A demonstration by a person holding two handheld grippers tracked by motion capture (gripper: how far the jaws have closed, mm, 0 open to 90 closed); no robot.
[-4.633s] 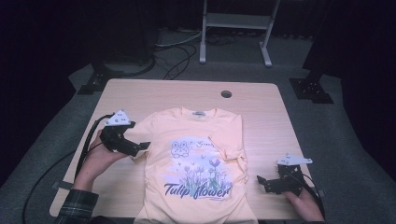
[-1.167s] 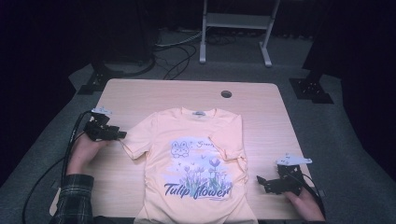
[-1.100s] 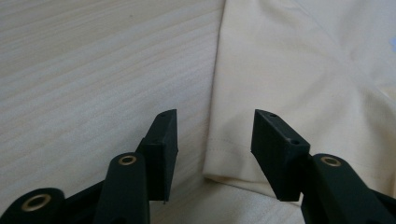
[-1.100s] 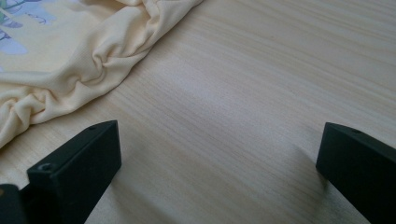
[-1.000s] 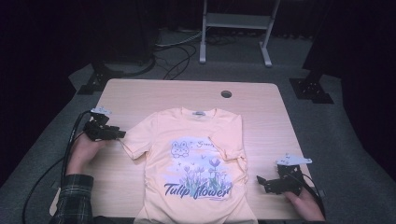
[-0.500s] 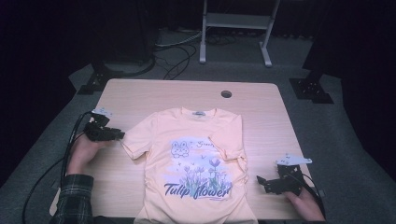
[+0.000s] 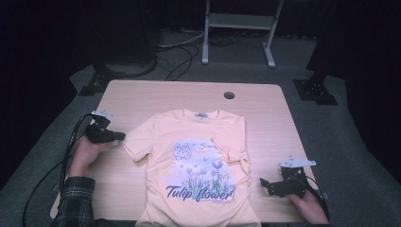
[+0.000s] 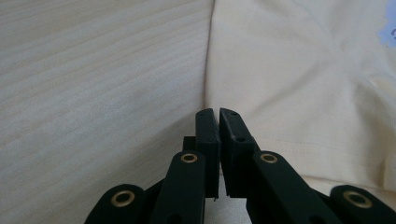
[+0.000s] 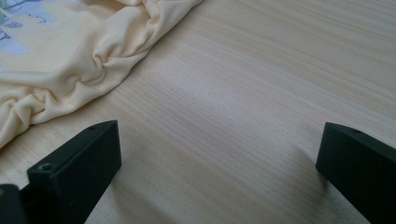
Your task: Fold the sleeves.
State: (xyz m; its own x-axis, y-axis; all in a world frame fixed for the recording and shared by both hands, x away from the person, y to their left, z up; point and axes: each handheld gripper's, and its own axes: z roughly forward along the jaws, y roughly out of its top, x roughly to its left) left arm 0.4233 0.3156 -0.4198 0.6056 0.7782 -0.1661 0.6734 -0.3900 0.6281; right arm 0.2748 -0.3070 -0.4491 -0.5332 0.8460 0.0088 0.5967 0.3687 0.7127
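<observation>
Moved out from the shirt's chest to its sleeve edge, the left gripper (image 7: 117,137) now sits at the sleeve (image 7: 138,144) tip, and its jaws have just been closing. Seen from the left gripper view, they are pressed together at the hem; whether cloth is caught between them I cannot tell. The shirt (image 7: 201,165) lies face up on the table (image 7: 265,113), stretching away from that gripper, its far side bunched. The right gripper (image 7: 265,185) rests beside that bunched edge, jaws spread, holding nothing. Judged from this, spreading has barely begun; the right side remains crumpled. Nothing blocks either gripper.
</observation>
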